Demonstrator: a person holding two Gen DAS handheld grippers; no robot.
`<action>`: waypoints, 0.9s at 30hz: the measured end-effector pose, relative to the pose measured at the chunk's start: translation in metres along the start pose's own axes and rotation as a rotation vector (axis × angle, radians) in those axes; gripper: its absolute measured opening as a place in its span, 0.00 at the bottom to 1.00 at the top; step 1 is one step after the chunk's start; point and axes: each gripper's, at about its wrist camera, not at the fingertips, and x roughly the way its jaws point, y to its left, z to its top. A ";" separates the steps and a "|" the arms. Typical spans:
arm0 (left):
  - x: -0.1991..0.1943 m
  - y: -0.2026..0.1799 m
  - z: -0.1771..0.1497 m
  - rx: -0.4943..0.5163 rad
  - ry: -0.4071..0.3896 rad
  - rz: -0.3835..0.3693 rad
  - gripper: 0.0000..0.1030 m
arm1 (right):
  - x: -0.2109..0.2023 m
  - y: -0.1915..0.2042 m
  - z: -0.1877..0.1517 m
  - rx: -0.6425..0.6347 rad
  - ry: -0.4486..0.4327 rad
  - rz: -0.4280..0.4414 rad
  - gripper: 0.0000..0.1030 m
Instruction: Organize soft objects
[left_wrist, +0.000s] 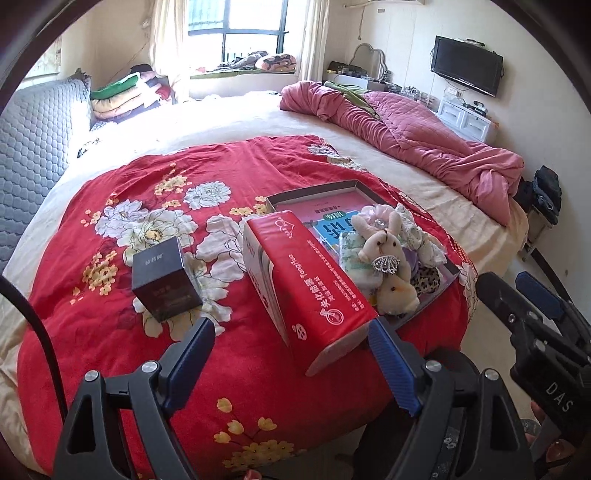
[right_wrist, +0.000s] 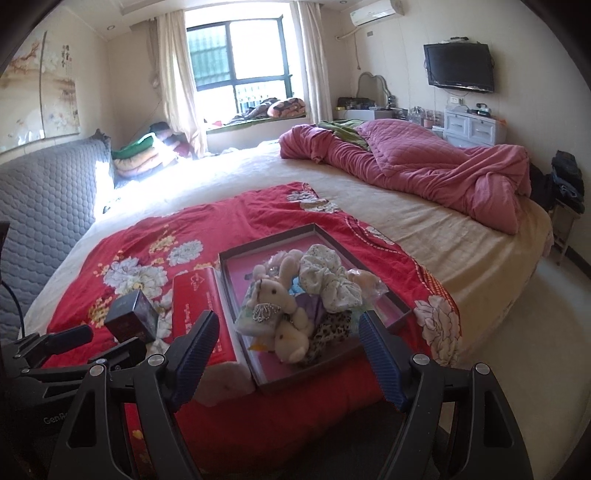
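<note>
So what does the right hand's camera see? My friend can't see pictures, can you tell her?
The right gripper hangs open and empty over a shallow box of soft things, with cream plush bunnies and scrunchies piled inside. The box sits on a red flowered blanket, beside a red tissue pack and a small dark box.

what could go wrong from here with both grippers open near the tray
1. The soft toys are heaped high in the shallow tray; grabbing one could drag its neighbours over the rim.
2. The red pack lies tight against the tray, so the left gripper may bump it.
3. The tray sits on a soft red blanket and could tip if pressed.
</note>
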 end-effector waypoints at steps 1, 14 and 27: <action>0.000 0.000 -0.002 -0.001 0.002 -0.001 0.82 | -0.001 0.002 -0.003 -0.012 0.008 -0.002 0.77; 0.008 -0.001 -0.009 -0.001 0.026 0.013 0.82 | 0.002 0.002 -0.021 -0.016 0.055 -0.012 0.77; 0.013 -0.005 -0.012 0.012 0.044 0.022 0.82 | 0.008 0.000 -0.022 -0.002 0.076 -0.005 0.77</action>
